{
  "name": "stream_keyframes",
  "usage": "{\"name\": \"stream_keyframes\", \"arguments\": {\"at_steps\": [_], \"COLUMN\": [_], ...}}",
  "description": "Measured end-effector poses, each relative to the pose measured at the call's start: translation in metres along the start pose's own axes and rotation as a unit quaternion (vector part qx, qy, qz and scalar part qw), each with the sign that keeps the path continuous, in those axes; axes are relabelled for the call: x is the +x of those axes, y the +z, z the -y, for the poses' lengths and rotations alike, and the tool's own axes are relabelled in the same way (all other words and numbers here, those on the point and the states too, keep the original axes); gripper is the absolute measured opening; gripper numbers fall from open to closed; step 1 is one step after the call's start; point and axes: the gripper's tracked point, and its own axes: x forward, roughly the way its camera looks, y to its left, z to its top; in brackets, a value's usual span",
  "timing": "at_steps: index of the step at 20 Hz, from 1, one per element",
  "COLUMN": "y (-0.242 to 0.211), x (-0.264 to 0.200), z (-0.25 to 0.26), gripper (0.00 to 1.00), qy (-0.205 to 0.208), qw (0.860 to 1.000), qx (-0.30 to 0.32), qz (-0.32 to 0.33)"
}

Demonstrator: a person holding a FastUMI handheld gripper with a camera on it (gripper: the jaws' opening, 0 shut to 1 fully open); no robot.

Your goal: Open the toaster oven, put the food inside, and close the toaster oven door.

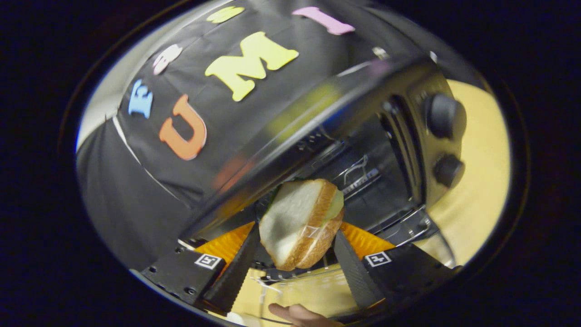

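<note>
White-bread sandwich [302, 222] sits clamped between our tool's [297, 254] two fingers, right at the open toaster oven's [386, 150] mouth.

You get dim, warm light here. The toaster oven [363, 136] top carries a long smeared sheen, and its cavity sits in deep shadow. The sandwich [299, 222] is the brightest, sharpest thing. Fisheye bending curves every straight line, and motion blur softens the knobs [447, 141].
</note>
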Motion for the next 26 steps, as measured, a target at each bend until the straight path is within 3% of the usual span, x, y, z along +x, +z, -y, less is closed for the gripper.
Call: {"name": "stream_keyframes", "arguments": {"at_steps": [2, 12, 17, 20, 22, 26], "y": [-0.002, 0.005, 0.031, 0.028, 0.030, 0.014], "x": [-0.001, -0.003, -0.020, -0.027, -0.032, -0.046], "z": [0.003, 0.007, 0.030, 0.008, 0.015, 0.026], "gripper": [1.00, 1.00, 1.00, 1.00, 1.00, 1.00], "qy": [-0.017, -0.038, -0.083, -0.026, -0.037, -0.040], "qw": [0.997, 0.983, 0.963, 0.970, 0.967, 0.973], "qx": [-0.075, -0.181, -0.251, -0.231, -0.245, -0.224], "qz": [-0.013, 0.014, 0.062, 0.070, 0.066, 0.031]}}
